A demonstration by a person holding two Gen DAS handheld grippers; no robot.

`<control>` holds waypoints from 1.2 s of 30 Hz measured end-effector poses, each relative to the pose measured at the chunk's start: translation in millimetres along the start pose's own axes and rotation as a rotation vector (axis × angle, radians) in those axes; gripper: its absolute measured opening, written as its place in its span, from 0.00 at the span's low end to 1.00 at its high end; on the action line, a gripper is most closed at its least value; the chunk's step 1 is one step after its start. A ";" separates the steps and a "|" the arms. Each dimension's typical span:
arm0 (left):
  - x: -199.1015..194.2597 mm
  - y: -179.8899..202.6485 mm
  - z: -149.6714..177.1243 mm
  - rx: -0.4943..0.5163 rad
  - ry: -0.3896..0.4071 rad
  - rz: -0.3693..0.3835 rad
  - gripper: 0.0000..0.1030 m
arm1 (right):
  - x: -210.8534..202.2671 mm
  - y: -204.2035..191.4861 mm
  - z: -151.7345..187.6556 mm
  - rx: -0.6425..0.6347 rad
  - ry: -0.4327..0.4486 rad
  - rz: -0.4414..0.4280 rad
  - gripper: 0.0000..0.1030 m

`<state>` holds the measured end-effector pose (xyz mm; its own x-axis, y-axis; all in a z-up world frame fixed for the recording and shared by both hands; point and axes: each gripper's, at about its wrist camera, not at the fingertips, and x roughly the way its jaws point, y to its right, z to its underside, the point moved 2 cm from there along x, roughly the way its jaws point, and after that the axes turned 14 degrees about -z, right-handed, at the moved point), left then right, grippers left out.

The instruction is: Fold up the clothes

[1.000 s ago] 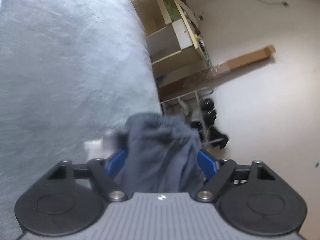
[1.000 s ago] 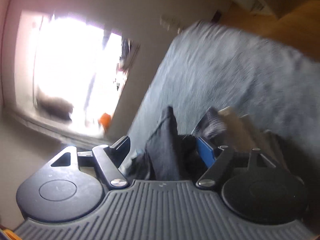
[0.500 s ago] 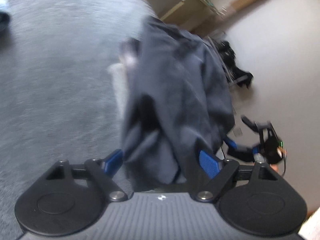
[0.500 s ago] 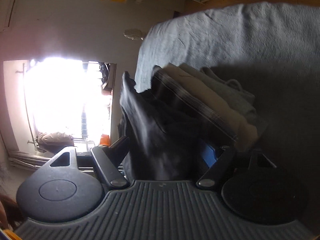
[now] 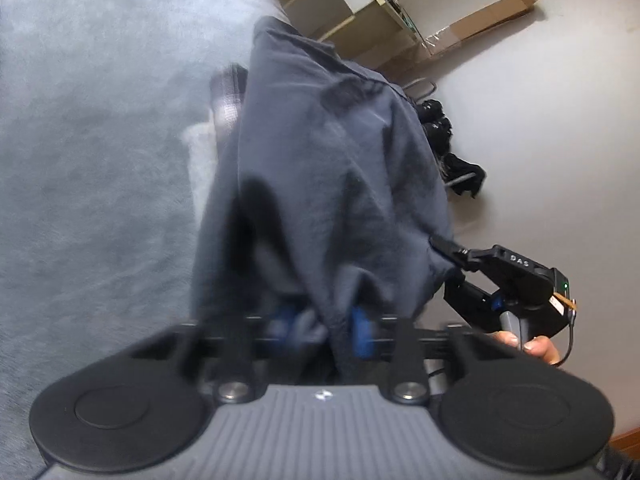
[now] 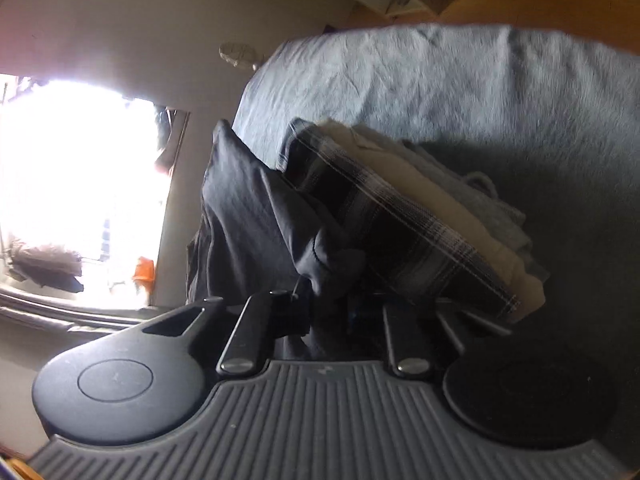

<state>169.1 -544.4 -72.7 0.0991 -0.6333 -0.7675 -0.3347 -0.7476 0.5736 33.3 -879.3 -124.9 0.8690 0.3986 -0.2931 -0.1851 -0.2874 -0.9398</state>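
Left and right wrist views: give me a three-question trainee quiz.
1. True or false: the dark garment lies between the left gripper's jaws.
2. In the stack of folded clothes on the bed, which layer lies nearest the dark garment? A) plaid B) tan C) grey
3. Fill in: in the left wrist view, the right gripper touches the garment's ____ edge.

Key: 1 true; 2 A; 3 right.
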 end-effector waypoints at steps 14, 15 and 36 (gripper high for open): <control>30.2 -9.6 3.6 -0.068 -0.062 0.121 0.43 | -25.5 21.7 -14.4 0.064 0.113 0.071 0.16; 25.9 -11.1 3.5 -0.073 -0.056 0.138 0.50 | -26.2 26.3 -13.8 0.074 0.115 0.078 0.17; 4.8 -33.6 15.0 0.101 0.025 -0.025 0.75 | 70.6 -117.9 162.8 -1.039 -0.541 0.330 0.44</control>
<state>166.7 -519.3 -100.0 0.1319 -0.6202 -0.7733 -0.4240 -0.7404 0.5215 41.8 -675.4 -63.4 0.4998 0.4152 -0.7602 0.3099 -0.9053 -0.2907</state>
